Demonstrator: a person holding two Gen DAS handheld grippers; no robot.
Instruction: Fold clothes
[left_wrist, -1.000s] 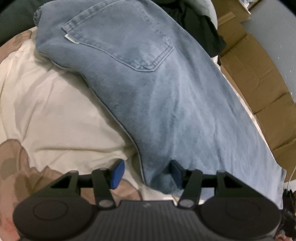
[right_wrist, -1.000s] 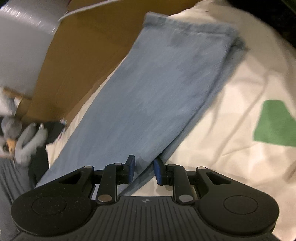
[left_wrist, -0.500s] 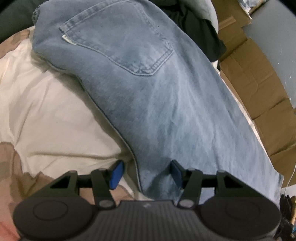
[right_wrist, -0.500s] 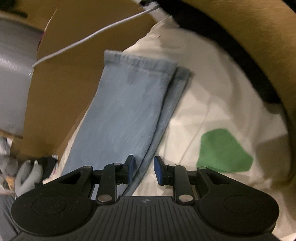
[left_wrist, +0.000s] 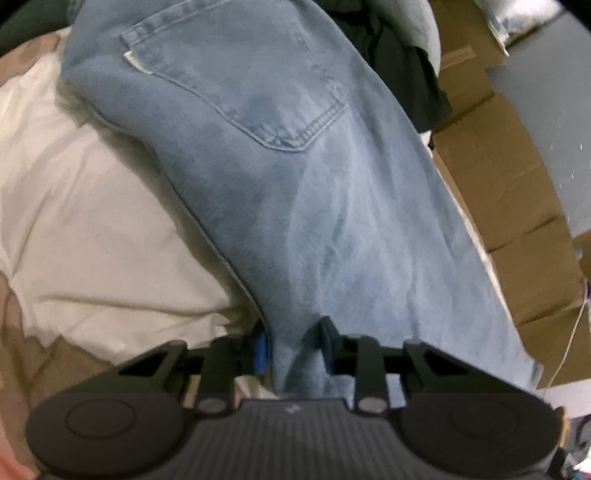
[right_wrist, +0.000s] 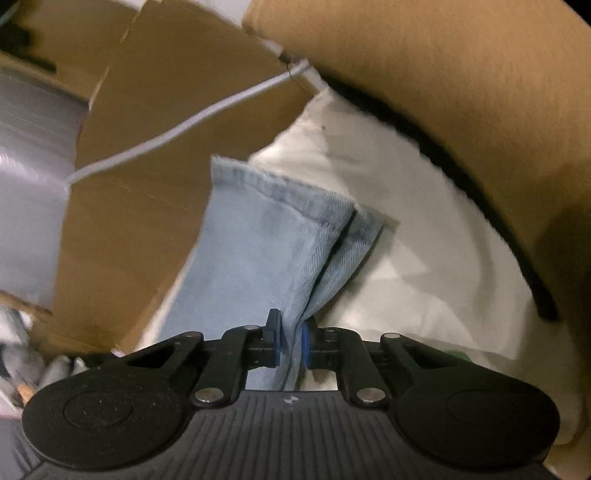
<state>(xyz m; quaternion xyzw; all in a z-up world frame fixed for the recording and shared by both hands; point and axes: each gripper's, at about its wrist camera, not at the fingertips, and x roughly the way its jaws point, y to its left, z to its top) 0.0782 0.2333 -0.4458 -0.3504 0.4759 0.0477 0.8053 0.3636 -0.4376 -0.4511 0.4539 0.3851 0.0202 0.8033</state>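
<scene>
Light blue jeans (left_wrist: 295, 192) lie folded lengthwise on a cream bedspread (left_wrist: 85, 236), back pocket up at the far end. My left gripper (left_wrist: 293, 343) is shut on the jeans' near edge at the thigh, denim bunched between its blue pads. In the right wrist view the two leg ends (right_wrist: 266, 236) lie stacked, hems at the far end. My right gripper (right_wrist: 291, 341) is shut on the leg edge, pinching both layers.
Flattened cardboard (left_wrist: 517, 206) runs along the bed's right side. Dark clothes (left_wrist: 399, 55) lie beyond the jeans' waist. In the right wrist view, cardboard (right_wrist: 140, 206), a white cable (right_wrist: 184, 125) and a tan headboard (right_wrist: 443, 85) border the bedspread (right_wrist: 424, 258).
Both grippers closed on the jeans: the left pads narrowed onto the thigh edge, the right pads pinched the leg edge. The right gripper slid toward the hems.
</scene>
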